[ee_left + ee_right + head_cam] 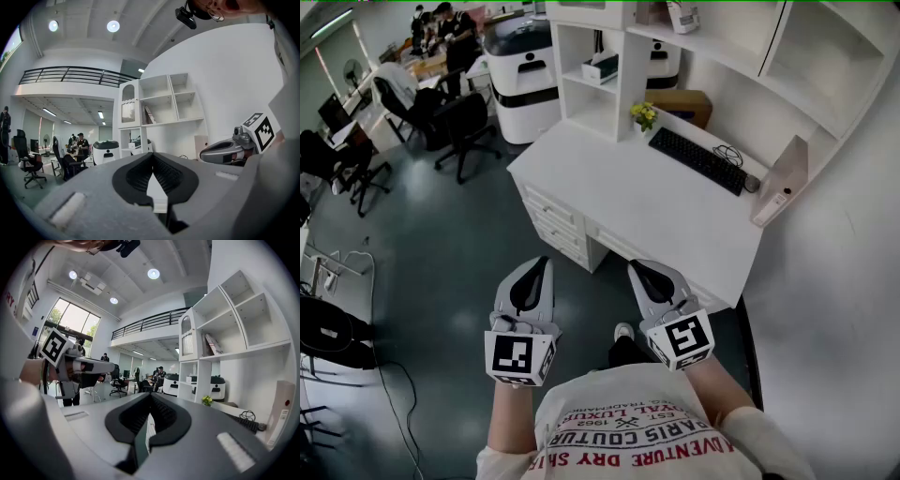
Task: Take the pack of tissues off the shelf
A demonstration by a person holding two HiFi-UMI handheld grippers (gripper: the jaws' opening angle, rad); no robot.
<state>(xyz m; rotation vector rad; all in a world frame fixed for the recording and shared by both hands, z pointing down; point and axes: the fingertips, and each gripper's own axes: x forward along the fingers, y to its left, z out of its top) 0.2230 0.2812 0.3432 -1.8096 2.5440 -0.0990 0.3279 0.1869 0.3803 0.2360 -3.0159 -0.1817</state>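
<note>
Head view: my left gripper [538, 268] and right gripper [640, 271] — jaws together, empty — hover off the desk's [614, 202] front edge.

The pale grey left tool [536, 272] and pale grey right tool [639, 274] have black ribbed pads [166, 174] inside. Their marker cubes [517, 358] are white with a pattern of black squares. The broad rectangular desk surface [656, 216] is plain white, and so is the open shelf unit [586, 98]. The flat keyboard [698, 161] is black. The small potted plant [645, 114] has yellow blossoms and green leaves. The cardboard box [682, 105] is brown. The smooth floor [459, 244] is dark grey-green. The swivel office chairs [461, 122] are black. The rounded machine [523, 84] is white with a black band. The person's T-shirt [637, 436] is white with red and dark lettering.
</note>
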